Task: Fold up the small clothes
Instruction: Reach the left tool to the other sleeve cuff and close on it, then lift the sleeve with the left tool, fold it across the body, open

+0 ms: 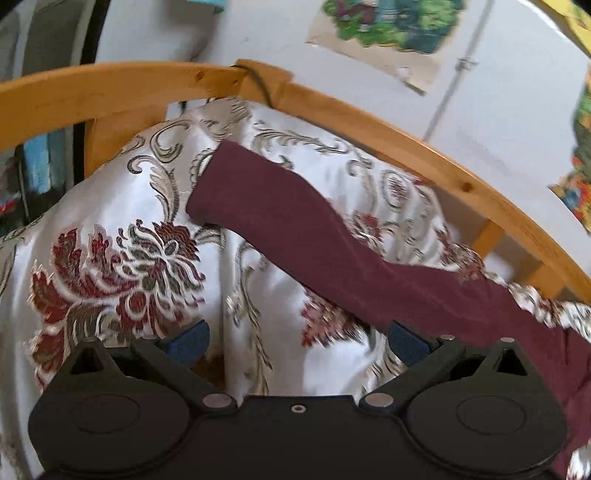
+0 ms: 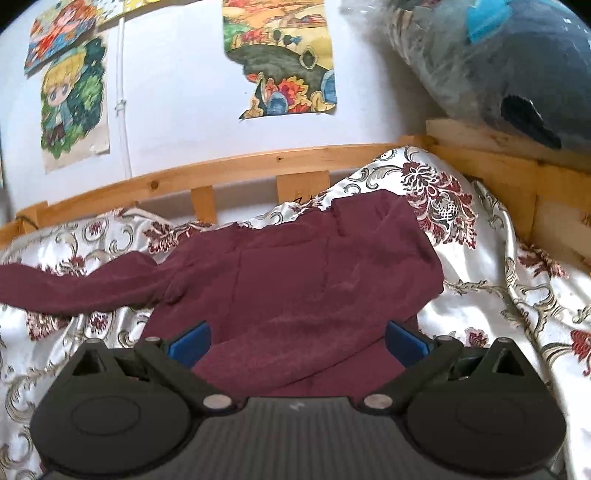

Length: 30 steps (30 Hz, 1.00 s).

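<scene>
While both grippers hang over the bed, each has its blue pads spread wide with nothing pinched between them. Ahead of the left gripper lies the floral sheet, and a long maroon sleeve runs from up ahead, slightly left of centre, down to the right, passing just beside the right pad and off the frame's right edge. Beyond the sleeve curves a wooden rail, with the white wall and a drawing behind it.

Under the right gripper lies the garment, the body of the maroon piece, filling the gap between the open pads and reaching forward toward the rail. Its sleeve stretches away to the left across the sheet. Whether the pads touch the cloth I cannot tell. Far right and above, a blue plush toy sits on the wooden frame. Ahead, drawings hang on the wall.
</scene>
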{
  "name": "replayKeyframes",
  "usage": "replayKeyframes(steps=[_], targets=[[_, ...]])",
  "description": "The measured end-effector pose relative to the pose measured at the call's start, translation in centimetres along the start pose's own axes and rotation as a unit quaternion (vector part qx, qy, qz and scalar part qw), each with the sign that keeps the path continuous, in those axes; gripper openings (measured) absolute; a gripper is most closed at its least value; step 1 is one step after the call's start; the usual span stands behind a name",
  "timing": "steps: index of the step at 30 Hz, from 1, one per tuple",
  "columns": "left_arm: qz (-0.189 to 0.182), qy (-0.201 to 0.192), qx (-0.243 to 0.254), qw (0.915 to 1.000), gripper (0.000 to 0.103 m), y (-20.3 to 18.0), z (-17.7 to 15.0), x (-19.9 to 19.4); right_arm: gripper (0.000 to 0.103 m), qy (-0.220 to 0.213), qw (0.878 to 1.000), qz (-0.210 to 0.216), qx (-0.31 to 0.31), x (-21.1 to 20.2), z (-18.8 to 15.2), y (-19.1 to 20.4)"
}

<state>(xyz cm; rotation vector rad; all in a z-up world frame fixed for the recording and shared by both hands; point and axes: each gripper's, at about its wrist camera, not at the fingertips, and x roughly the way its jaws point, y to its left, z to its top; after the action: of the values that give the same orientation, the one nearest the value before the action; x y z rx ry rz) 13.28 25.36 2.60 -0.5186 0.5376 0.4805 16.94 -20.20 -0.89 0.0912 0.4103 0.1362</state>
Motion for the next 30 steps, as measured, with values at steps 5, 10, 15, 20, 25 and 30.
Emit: replayKeyframes(steps=[5, 10, 15, 20, 25, 30], targets=[[0.023, -0.012, -0.013, 0.9996, 0.102, 0.4, 1.8, 2.6, 0.103, -0.006, 1.0, 0.016, -0.007, 0.2, 0.0, 0.2], [0.052, -0.028, -0.065, 0.9961, 0.102, 2.2, 4.4, 4.6, 0.103, -0.017, 0.999, 0.033, -0.03, -0.3, 0.1, 0.6], [0.085, -0.032, -0.102, 0.9907, 0.094, 4.5, 6.9, 6.1, 0.103, -0.019, 0.997, 0.046, -0.065, -0.9, 0.3, 0.9], [0.12, -0.042, -0.01, 0.9919, 0.063, 3.1, 7.1, 6.9, 0.103, -0.024, 0.994, 0.045, -0.094, -1.6, 0.6, 1.3], [0.107, -0.048, 0.022, 0.9928, 0.014, 1.3, 7.1, 6.2, 0.103, -0.022, 0.995, 0.042, -0.084, -2.0, 0.7, 1.1], [0.093, -0.072, 0.079, 0.9899, 0.008, -1.1, 7.5, 4.5, 0.103, -0.025, 0.995, 0.035, -0.087, -2.6, 0.6, 0.7]])
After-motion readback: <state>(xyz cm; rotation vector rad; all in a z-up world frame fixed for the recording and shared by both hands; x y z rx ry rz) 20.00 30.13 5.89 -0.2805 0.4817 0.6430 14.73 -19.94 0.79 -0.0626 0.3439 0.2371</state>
